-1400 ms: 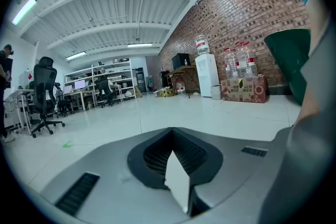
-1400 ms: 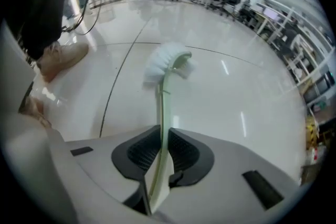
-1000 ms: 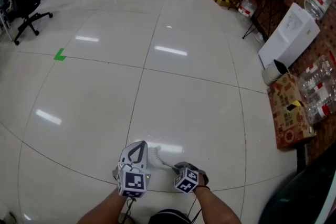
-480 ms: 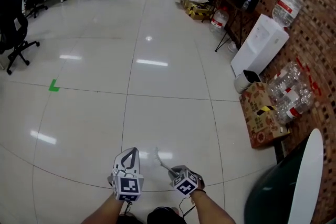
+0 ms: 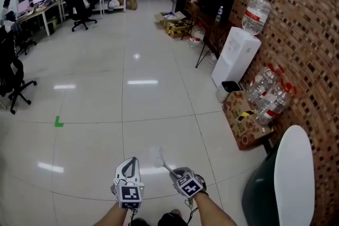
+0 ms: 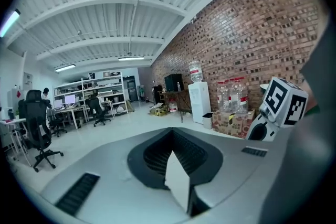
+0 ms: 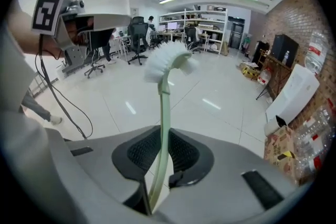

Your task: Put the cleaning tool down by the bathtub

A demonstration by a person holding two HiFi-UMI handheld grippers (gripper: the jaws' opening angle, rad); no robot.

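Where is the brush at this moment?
Head view, bottom centre: the brush is clamped by its handle in the right tool, beside the left tool, with the bathtub off to its right.

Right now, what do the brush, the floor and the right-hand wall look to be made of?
The brush: likely plastic; smooth pale green handle, white bristles, probably synthetic.
The floor: large glossy tiles, ceramic or polished stone; thin joint lines and sharp lamp reflections.
The wall: bare brick, matte, with mortar joints visible.
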